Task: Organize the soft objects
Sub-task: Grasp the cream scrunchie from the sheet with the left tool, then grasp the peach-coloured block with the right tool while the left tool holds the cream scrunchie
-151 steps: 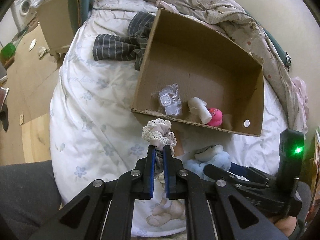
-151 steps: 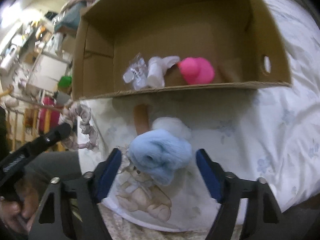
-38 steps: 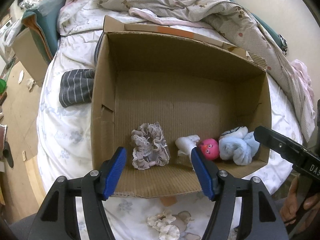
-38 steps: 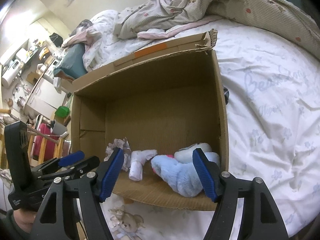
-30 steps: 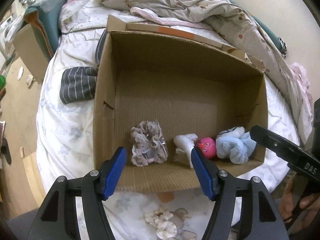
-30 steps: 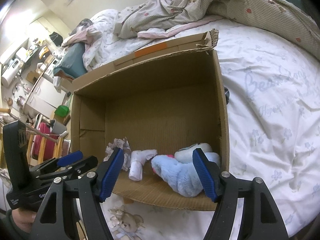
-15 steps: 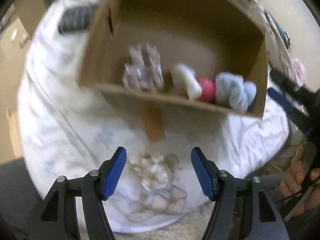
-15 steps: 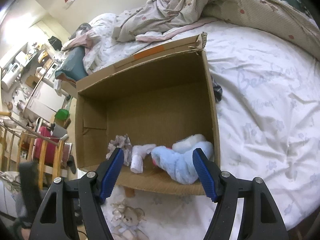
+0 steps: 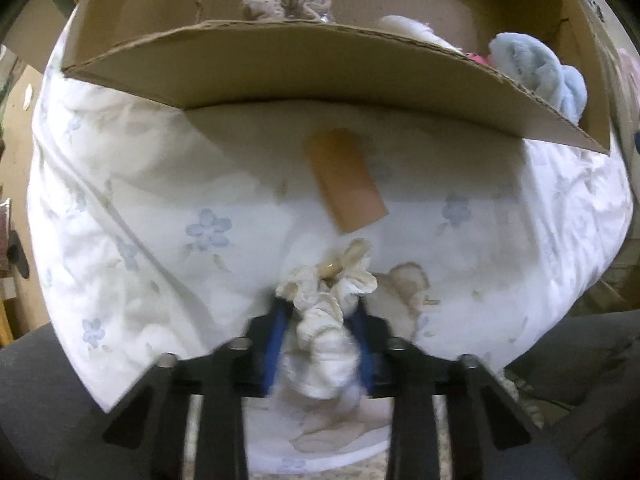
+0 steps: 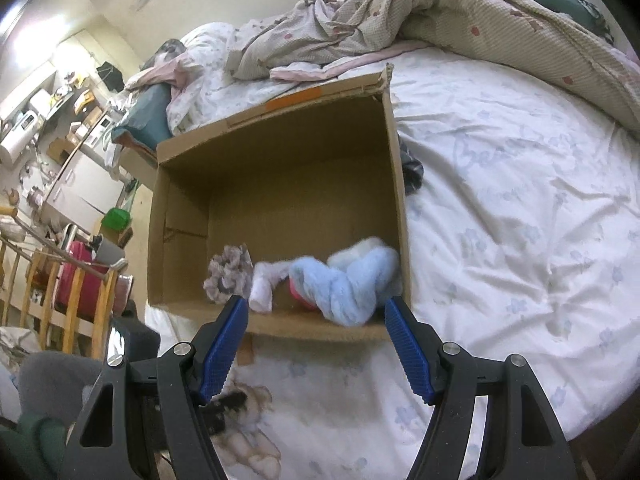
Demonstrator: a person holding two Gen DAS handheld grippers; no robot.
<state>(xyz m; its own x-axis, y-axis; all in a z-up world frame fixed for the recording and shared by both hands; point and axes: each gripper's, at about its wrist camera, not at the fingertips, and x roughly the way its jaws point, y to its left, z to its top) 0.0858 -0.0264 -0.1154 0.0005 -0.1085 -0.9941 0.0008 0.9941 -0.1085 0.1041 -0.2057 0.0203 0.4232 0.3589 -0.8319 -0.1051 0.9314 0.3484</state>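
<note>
The left tongs [image 9: 320,316] point straight down onto the bed sheet [image 9: 132,208] and their jaws are closing, with the cream lace scrunchie [image 9: 324,300] between the blue pads; the pads seem to press already on its bunched cloth. The scrunchie lies on the sheet just in front of the cardboard box [image 9: 280,68], near a small tan card [image 9: 346,184]. Its frilled end points toward the box, so the way to the box goes up and forward over the near wall. The right tongs [image 10: 316,344] are wide and hold nothing; they hover near the near wall of the box, above the light blue plush [image 10: 344,276], the white sock [image 10: 264,284] and the grey-brown scrunchie [image 10: 228,270] inside. The left hand is clearly the nearer one for this piece.
</note>
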